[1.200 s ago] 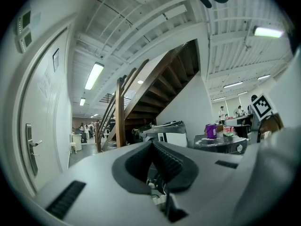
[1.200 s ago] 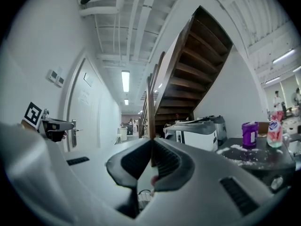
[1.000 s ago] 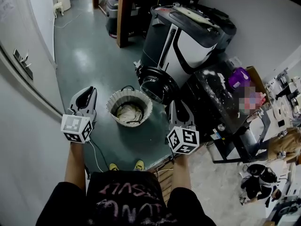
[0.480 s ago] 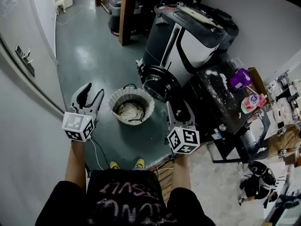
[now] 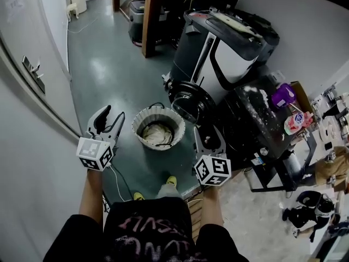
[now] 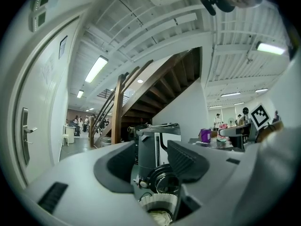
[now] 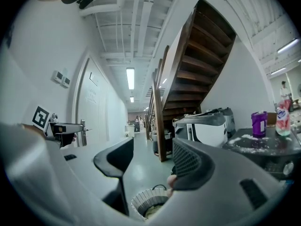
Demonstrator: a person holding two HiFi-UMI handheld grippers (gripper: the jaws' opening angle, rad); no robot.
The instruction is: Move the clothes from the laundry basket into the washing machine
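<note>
The left gripper (image 5: pixel 110 118) and right gripper (image 5: pixel 206 135) flank the laundry basket (image 5: pixel 143 118), their jaws just opened, spread wide and holding nothing. The clothes (image 5: pixel 158 136) lie in that basket on the green floor (image 5: pixel 109 75), with the washing machine (image 5: pixel 218 42) just behind it.

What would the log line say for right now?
left gripper: just opened, empty | right gripper: just opened, empty | clothes: in laundry basket | washing machine: beyond laundry basket
</note>
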